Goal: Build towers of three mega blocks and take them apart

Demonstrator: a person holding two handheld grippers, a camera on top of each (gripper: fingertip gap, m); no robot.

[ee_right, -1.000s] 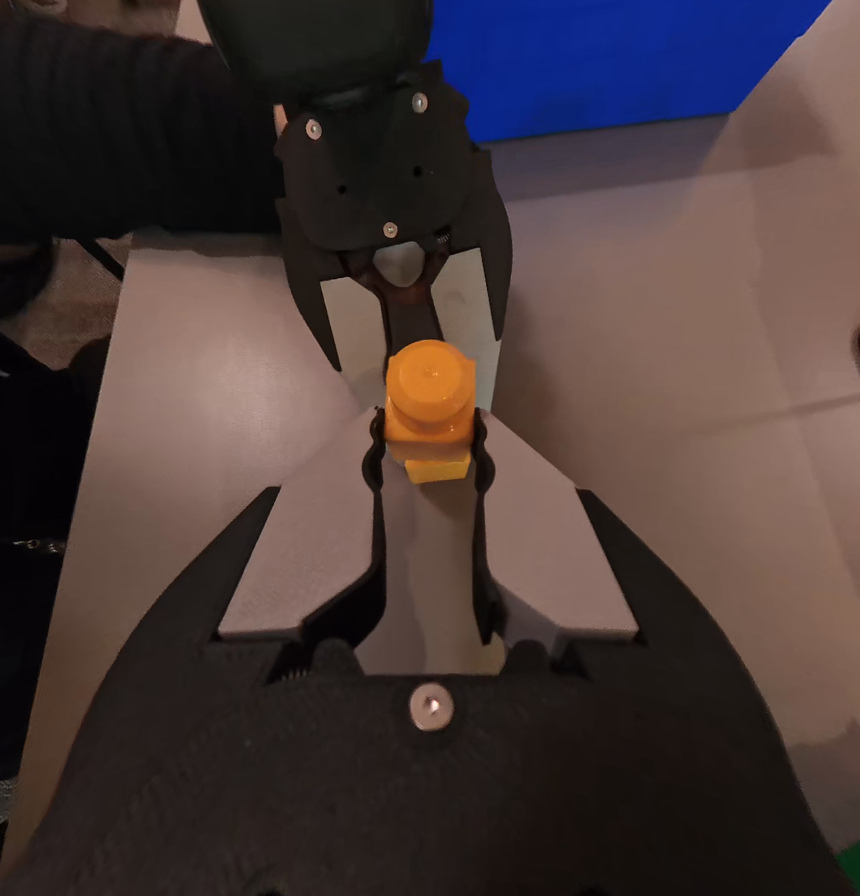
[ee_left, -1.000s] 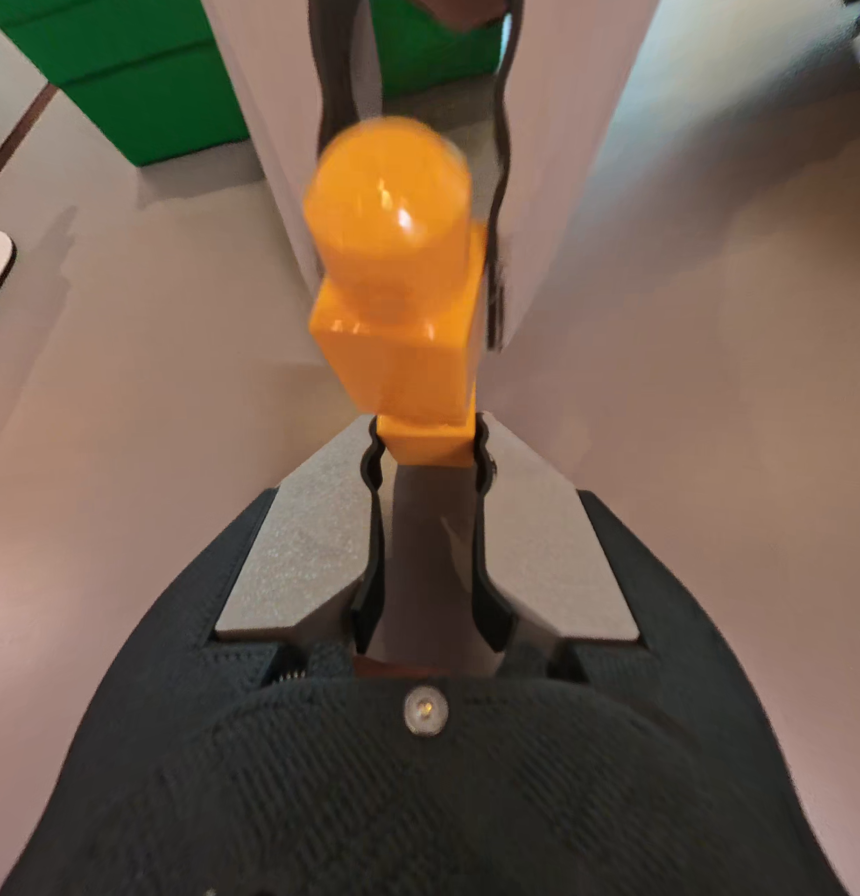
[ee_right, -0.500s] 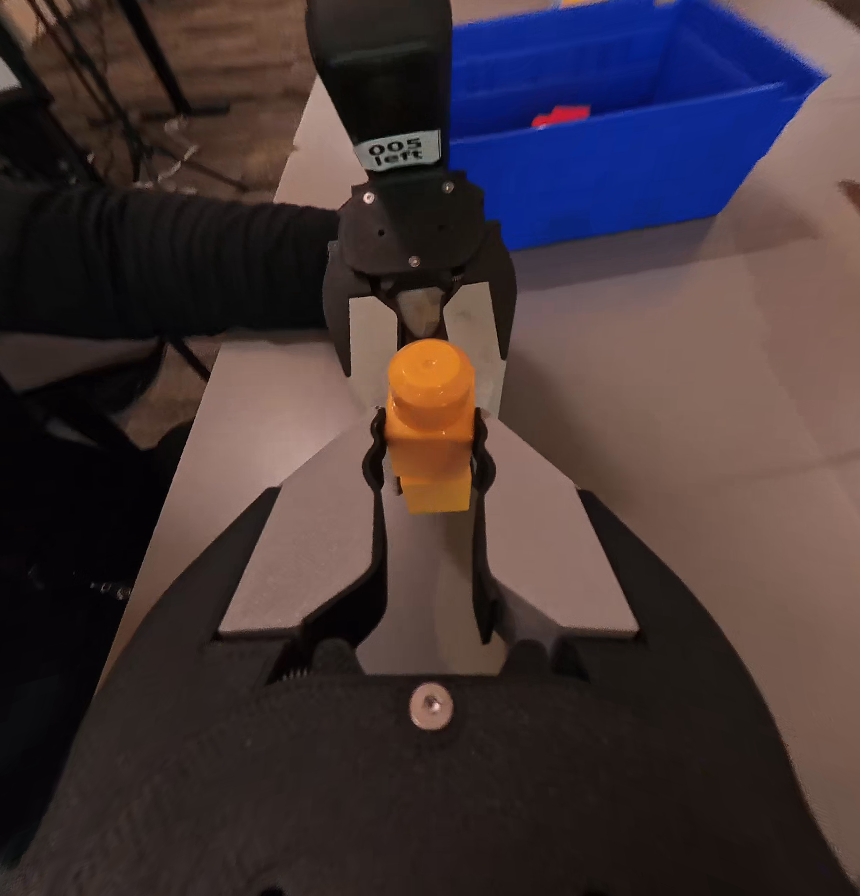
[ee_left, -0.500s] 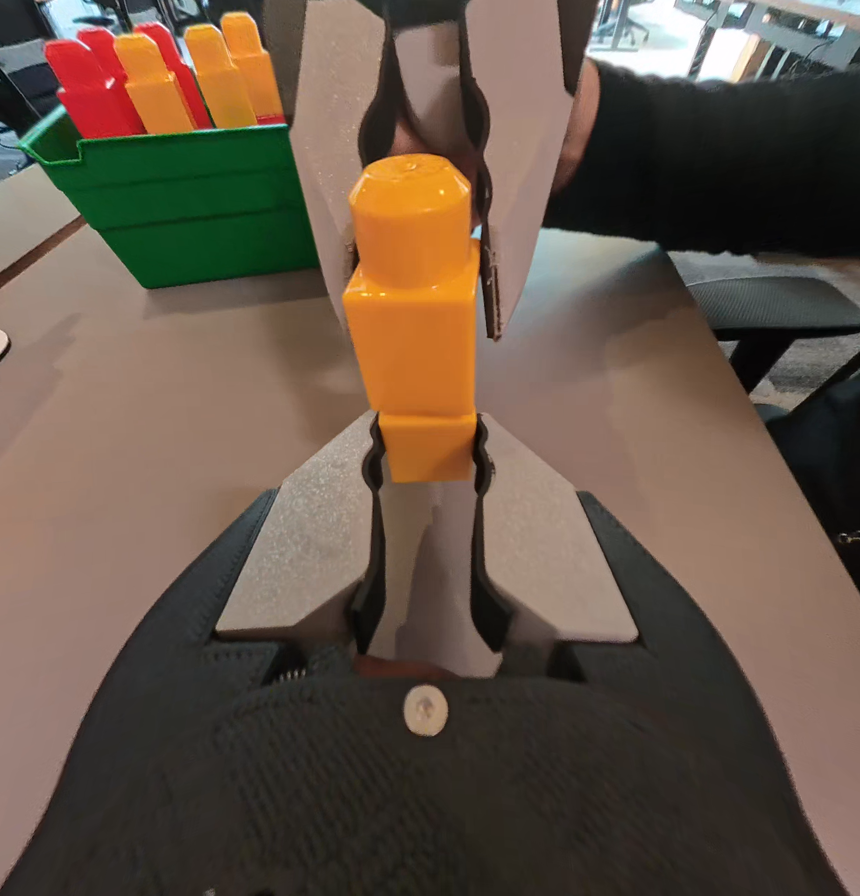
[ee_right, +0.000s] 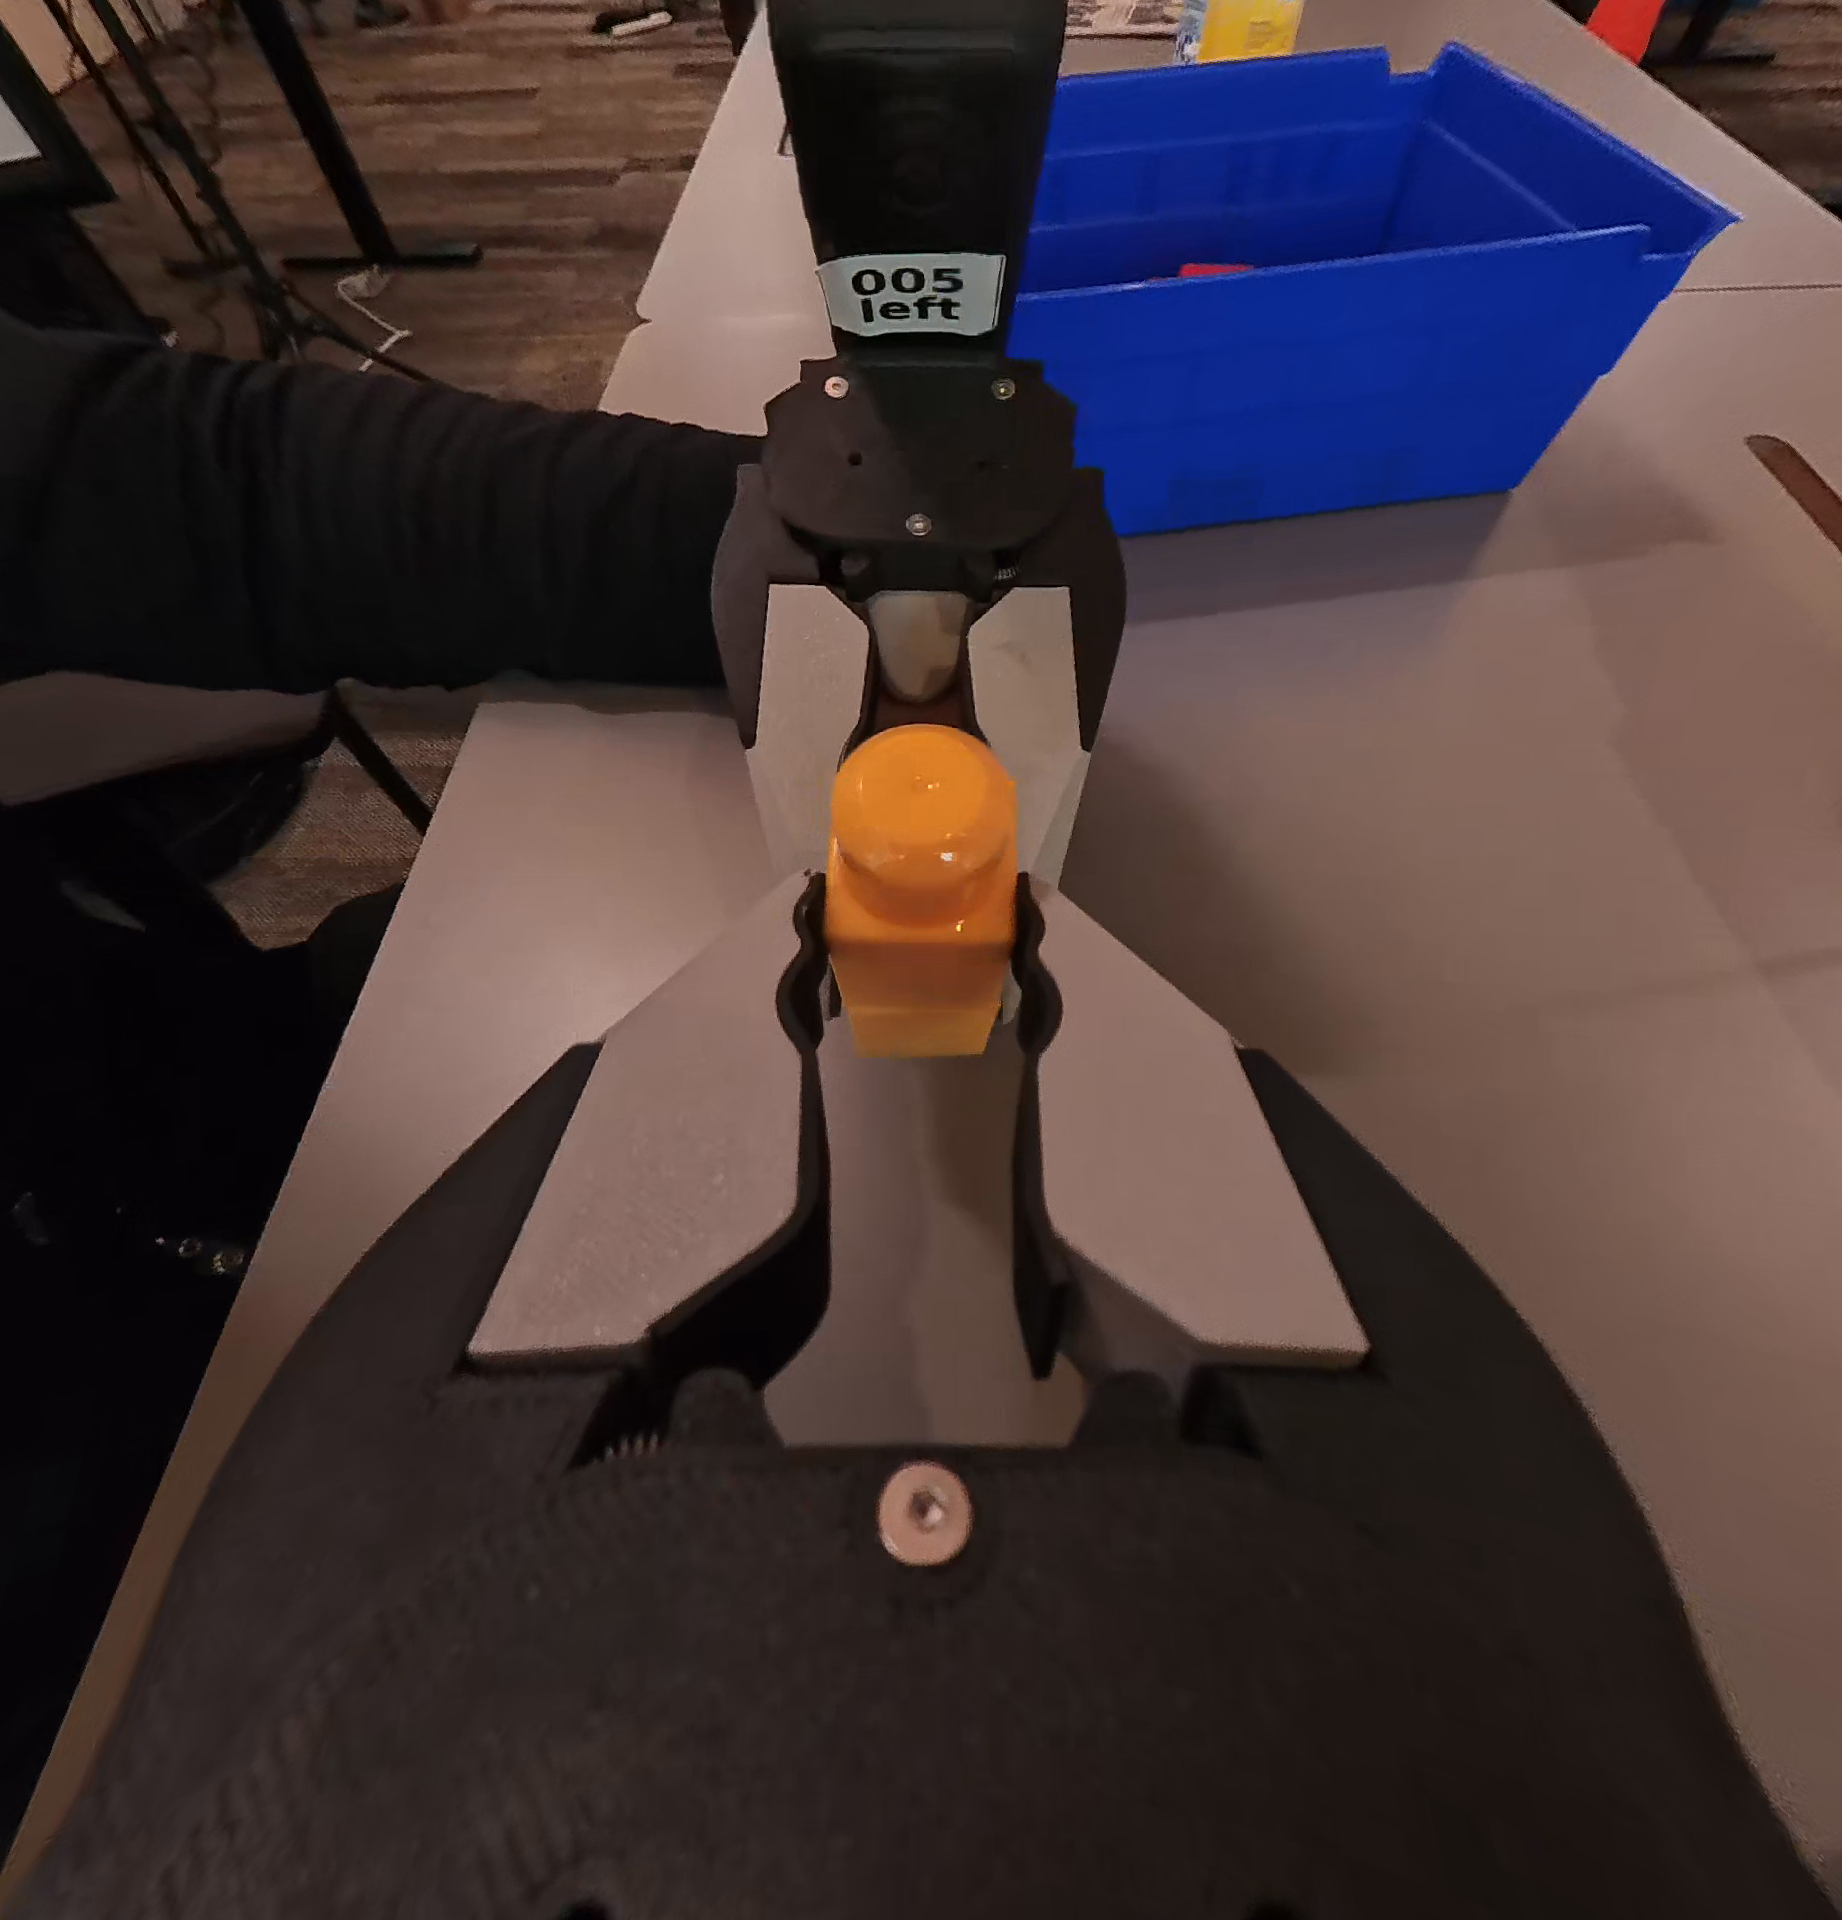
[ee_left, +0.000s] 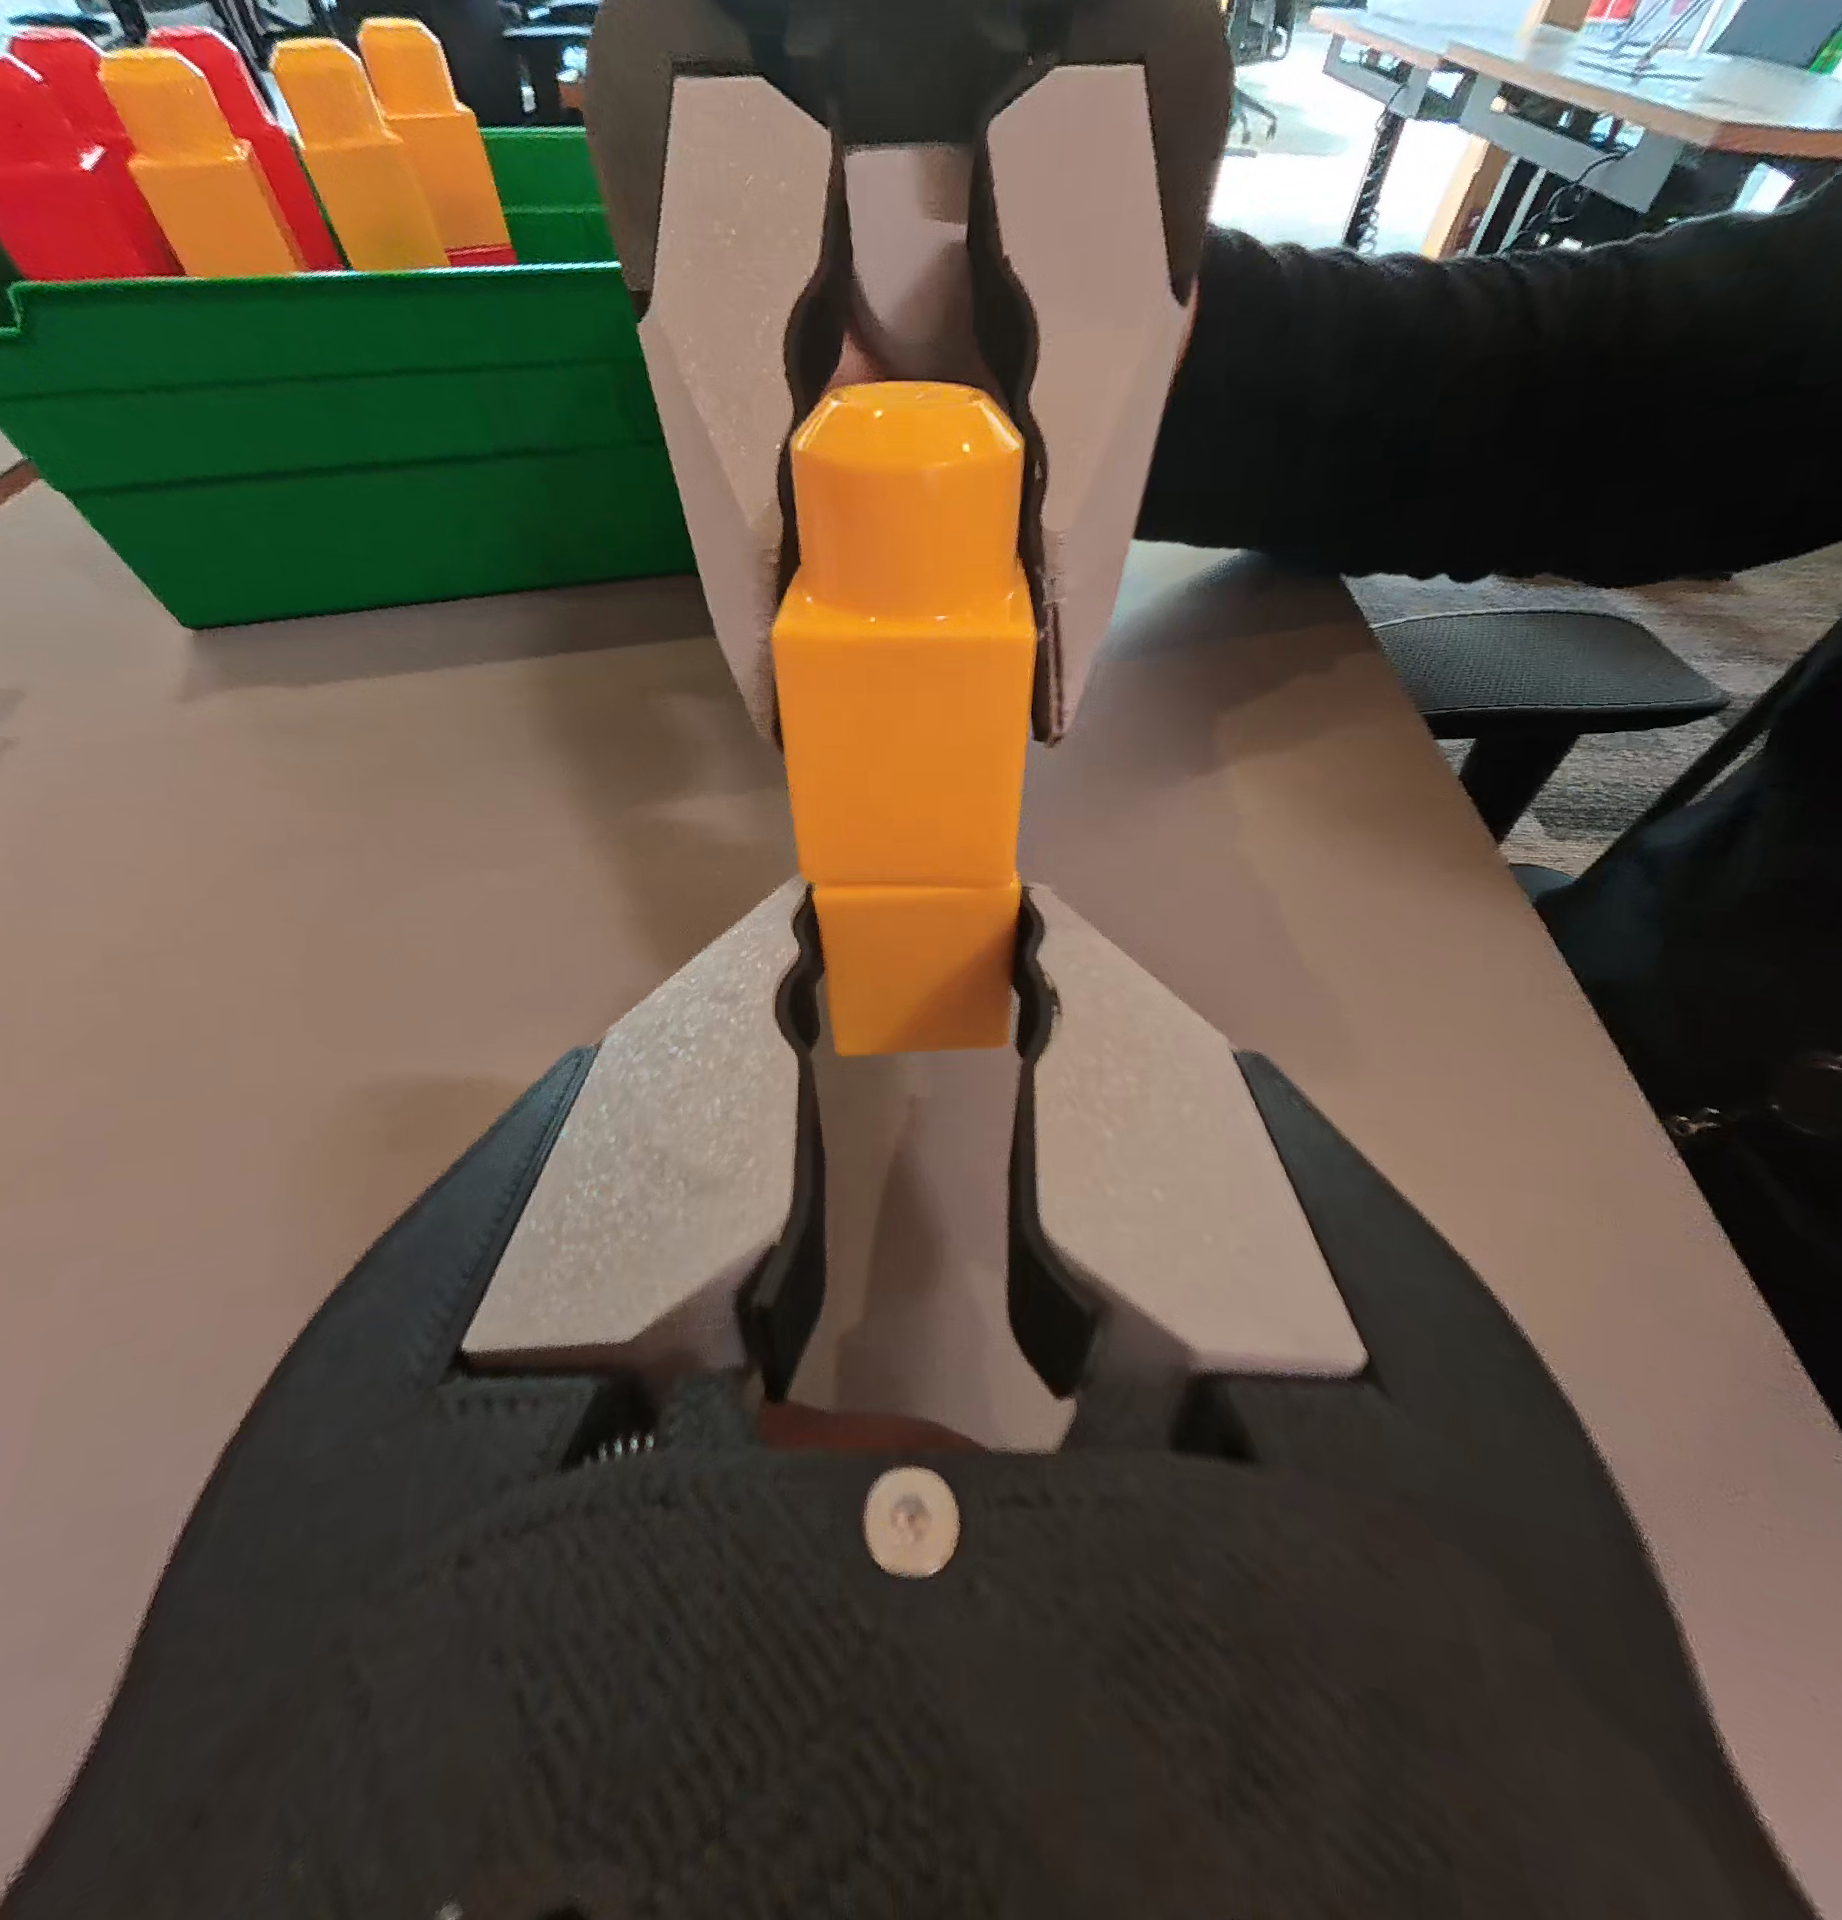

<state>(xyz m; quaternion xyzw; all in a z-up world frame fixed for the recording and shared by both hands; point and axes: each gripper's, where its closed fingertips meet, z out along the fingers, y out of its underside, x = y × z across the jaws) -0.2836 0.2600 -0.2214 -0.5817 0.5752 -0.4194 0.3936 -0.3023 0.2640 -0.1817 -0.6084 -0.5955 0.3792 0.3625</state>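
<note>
orange blocks (ee_left: pixel 906 727) | left tongs (ee_left: pixel 917 966), right tongs (ee_right: pixel 917 940) both clamped on them | near table edge (ee_left: pixel 1436 790)

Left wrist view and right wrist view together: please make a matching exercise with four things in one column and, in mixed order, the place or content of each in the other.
Things:
1. green bin
2. blue bin
3. lower orange block
4. upper orange block

Place or content:
a. clamped in the left gripper
b. holds red and orange towers
c. clamped in the right gripper
d. one red piece shows inside

Pairs: 1-b, 2-d, 3-a, 4-c
</note>
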